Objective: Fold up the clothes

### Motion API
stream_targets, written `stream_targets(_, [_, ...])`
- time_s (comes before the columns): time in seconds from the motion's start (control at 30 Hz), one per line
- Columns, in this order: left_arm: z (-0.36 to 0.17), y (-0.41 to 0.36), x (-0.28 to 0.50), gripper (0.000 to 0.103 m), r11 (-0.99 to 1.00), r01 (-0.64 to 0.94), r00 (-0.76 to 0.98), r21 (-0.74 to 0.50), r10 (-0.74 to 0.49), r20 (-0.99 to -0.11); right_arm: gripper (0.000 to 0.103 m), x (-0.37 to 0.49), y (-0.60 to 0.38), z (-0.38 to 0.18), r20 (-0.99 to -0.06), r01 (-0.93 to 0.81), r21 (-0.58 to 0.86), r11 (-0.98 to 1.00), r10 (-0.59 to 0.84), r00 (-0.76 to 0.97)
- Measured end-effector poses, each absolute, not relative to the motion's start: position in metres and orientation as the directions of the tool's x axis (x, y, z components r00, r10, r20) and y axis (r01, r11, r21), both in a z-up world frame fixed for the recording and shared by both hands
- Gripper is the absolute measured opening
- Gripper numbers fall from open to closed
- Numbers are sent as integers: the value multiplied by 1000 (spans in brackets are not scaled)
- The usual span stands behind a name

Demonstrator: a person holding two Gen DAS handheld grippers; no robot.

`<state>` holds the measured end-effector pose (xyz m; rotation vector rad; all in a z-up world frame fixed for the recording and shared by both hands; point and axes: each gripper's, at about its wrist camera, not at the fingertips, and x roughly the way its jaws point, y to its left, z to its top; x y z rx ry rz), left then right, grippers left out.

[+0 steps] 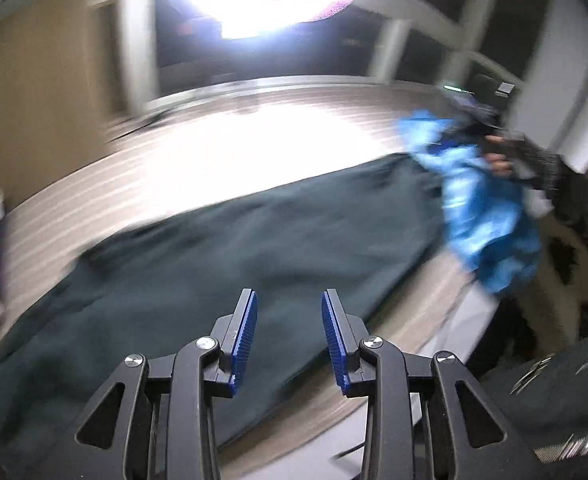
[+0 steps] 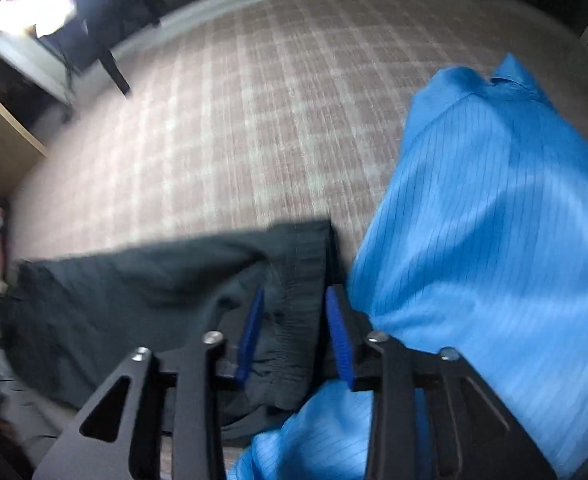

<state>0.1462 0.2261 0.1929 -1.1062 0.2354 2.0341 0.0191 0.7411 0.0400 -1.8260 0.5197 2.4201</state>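
Dark garment (image 1: 222, 248) lies flat; blue shirt (image 2: 486, 240) bunches at its end. Left gripper (image 1: 289, 336) and right gripper (image 2: 294, 334) gape empty; the shirt could snag the right.

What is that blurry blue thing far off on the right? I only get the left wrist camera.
Observer: It's a blue garment with thin dark pinstripes and a collar.
Child: Is the other hand pinching it?
Observer: No. The right tongs are open, and the dark garment shows between them.
Child: What's under the clothes?
Observer: A checked cover, pinkish with pale lines.
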Motion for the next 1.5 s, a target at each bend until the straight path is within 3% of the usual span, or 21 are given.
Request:
stream_targets(0.17, [176,396,152,32,-465,-873,-199,-146,613,-765,40,4,769,20,-921,-155,325,-933,-276,-274])
stream_targets(0.23, [166,447,147,32,-414,-904,-191,-108,615,-765,40,11,766,10,-937,-114,280,-953,-246,-247])
stream_targets(0.4, [130,516,126,31,-362,-927,-144,-95,579,-802,40,40,792,-6,-936,-95,295,-951,-267,-229])
stream_targets(0.5, [111,540,122,33,-330,-940,-117,-87,552,-826,39,45,811,-4,-893,-111,404,-908,-365,-262])
stream_targets(0.67, [99,555,112,31,-346,-935,-129,-73,527,-840,39,38,814,-7,-869,-111,460,-881,-420,-262])
stream_targets(0.77, [94,561,107,13,-362,-925,-104,-114,530,-841,39,32,813,-12,-875,-111,452,-885,-417,-245])
stream_targets(0.9, [100,559,108,9,-374,-913,-86,-163,568,-818,39,31,821,-12,-860,-114,482,-868,-445,-250])
stream_targets(1.03, [109,558,109,9,-394,-896,-87,-207,612,-786,40,24,823,-6,-827,-130,541,-831,-499,-258])
stream_targets(1.13, [99,561,112,9,-395,-903,-102,-170,580,-808,41,10,815,1,-807,-108,568,-816,-527,-266])
stream_targets(1.5, [132,503,112,22,-455,-868,-128,-201,594,-794,44,-1,794,-28,-868,-15,475,-880,-466,-170])
